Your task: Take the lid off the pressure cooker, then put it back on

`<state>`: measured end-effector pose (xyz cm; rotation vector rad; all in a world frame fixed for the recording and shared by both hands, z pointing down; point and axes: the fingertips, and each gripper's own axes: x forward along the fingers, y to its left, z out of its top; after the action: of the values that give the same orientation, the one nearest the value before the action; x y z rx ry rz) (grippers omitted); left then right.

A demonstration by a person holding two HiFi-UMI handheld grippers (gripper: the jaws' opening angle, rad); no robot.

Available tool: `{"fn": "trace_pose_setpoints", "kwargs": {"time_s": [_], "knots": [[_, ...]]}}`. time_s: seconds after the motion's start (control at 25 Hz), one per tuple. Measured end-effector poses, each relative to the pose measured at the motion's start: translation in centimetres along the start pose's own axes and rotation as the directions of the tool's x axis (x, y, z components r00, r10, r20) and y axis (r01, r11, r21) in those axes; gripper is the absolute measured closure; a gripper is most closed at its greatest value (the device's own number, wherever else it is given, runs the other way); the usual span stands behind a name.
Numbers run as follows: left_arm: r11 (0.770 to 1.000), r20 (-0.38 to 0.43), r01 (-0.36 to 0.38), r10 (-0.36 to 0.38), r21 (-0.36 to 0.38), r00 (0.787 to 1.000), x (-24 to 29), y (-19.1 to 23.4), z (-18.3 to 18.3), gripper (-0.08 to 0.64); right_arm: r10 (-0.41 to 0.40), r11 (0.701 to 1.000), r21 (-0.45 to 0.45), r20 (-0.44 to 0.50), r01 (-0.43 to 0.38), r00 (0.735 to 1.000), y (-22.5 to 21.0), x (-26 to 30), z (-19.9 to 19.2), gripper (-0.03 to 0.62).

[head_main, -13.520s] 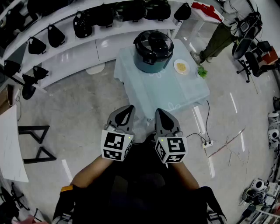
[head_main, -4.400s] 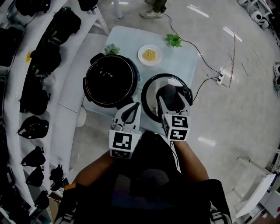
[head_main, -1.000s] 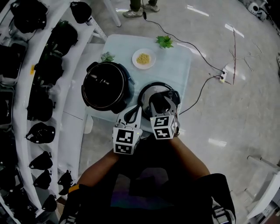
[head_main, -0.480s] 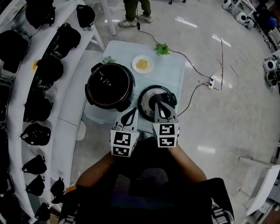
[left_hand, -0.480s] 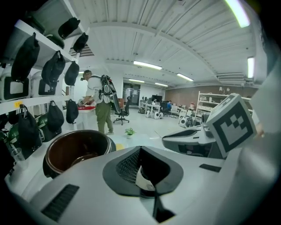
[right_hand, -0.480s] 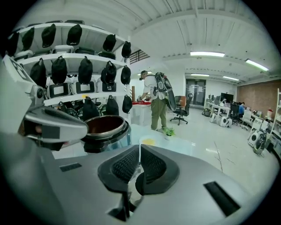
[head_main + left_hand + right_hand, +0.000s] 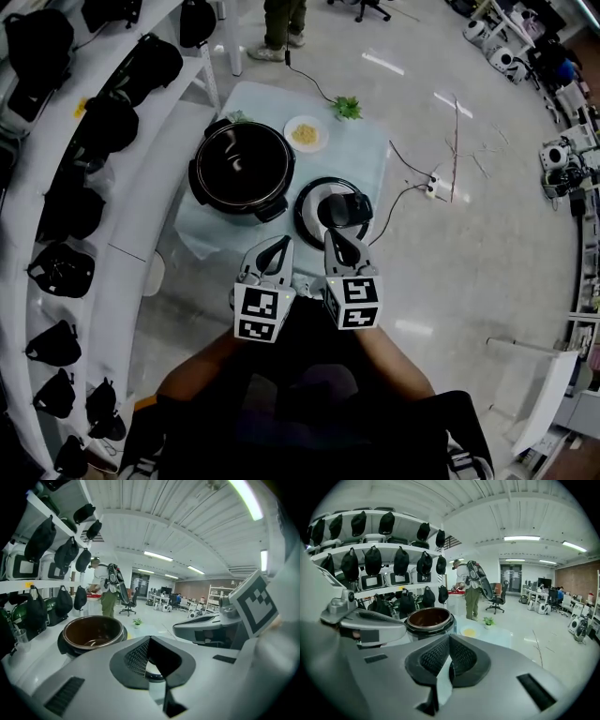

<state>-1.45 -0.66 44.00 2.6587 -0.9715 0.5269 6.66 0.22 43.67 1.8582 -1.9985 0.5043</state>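
At the bottom of the head view we see the person's torso (image 7: 309,412), dark and cut off by the lower edge. The hands are hidden behind the marker cubes (image 7: 258,316). Just above the cubes, at mid-frame, the left hand-held gripper (image 7: 285,242) and the right hand-held gripper (image 7: 331,235) sit side by side, apart. In each gripper view we find the jaws drawn together with nothing between the pads, so both are narrow and empty. Through the small gap under each pair of jaws we make out only a dark curved sliver of what lies below.

Beyond the right tip, the lid (image 7: 311,211) lies on the pale blue worktop (image 7: 361,150), just right of centre. Its near edge is covered by that gripper, and we cannot tell which face is up. Just left of it stands the pressure cooker (image 7: 242,169), open, its inside too dark to read from above. Farther up the frame lie a plate (image 7: 289,137) of something yellow and a green sprig (image 7: 348,108). Shelves (image 7: 141,187) of dark bags (image 7: 56,267) run down the left edge, partly cropped. At the top a standing person (image 7: 279,19) shows only as legs.
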Motion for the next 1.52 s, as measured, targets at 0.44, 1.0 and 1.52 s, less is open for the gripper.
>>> {"fn": "trace_pose_setpoints", "kwargs": {"time_s": [0.44, 1.0, 1.52], "knots": [[0.997, 0.032, 0.063, -0.062, -0.039, 0.998, -4.1, -1.1, -2.4, 0.552, -0.057, 0.998, 0.004, -0.014, 0.057, 0.998, 2.8, -4.7, -2.2, 0.574], [1.000, 0.095, 0.023, -0.022, -0.007, 0.995, -5.1, -1.3, -0.4, 0.552, -0.070, 0.997, -0.013, 0.018, 0.070, 0.997, 2.2, -5.2, -1.5, 0.574], [0.997, 0.039, -0.081, 0.081, 0.010, 0.996, 0.0, -2.3, 1.5, 0.552, -0.058, 0.998, 0.006, -0.010, 0.058, 0.998, -5.1, -1.7, -1.8, 0.574]]}}
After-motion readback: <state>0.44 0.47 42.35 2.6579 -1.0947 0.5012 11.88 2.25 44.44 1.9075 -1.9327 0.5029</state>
